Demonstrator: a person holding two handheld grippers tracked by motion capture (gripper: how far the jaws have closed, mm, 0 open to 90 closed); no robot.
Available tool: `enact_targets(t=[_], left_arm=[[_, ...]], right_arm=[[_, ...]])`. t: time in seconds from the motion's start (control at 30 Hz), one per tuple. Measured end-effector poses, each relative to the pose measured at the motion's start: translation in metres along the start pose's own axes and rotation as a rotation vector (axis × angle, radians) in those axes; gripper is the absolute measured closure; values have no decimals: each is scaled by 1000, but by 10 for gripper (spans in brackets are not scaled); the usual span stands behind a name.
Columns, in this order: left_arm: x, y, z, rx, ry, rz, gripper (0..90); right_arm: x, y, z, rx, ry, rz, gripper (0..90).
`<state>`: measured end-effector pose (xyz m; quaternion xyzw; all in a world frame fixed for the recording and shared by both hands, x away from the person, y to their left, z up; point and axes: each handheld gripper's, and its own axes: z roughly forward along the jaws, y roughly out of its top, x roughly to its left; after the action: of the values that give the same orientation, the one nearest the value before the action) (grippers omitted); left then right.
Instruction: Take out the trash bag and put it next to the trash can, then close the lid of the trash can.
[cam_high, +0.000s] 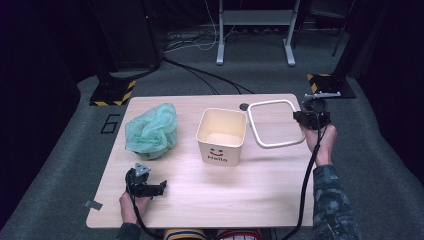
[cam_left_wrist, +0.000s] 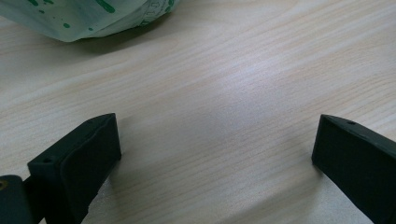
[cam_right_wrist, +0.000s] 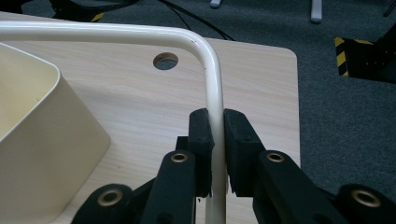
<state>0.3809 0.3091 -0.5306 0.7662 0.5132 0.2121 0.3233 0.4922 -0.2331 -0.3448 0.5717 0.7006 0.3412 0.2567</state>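
1. The counter (cam_high: 200, 200) carries a bin (cam_high: 221, 135) and a soft green bag (cam_high: 151, 131).
2. The white frame (cam_high: 276, 124), judged stiff and light, is clamped at its side rail by the right gripper (cam_right_wrist: 218, 154), right of the bin.
3. The left gripper (cam_left_wrist: 215, 154) is held spread, empty.

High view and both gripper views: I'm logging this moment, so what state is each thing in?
Bin: upright on the table, open-topped, no liner, nothing seen inside.
White ring frame: off the bin, clamped at its right edge, beside the bin.
Green bag: crumpled in a heap on the table, untouched.
Left gripper: open, low over bare wood.
Right gripper: shut on the frame.
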Motion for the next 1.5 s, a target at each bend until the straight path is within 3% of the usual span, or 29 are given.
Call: enact_targets(t=[1.13, 1.5], left_arm=[[0, 0, 0, -1, 0, 0, 8], [0, 0, 0, -1, -1, 2, 9]], right_arm=[[14, 15, -3, -13, 21, -26, 819], [26, 21, -1, -6, 32, -42, 819]])
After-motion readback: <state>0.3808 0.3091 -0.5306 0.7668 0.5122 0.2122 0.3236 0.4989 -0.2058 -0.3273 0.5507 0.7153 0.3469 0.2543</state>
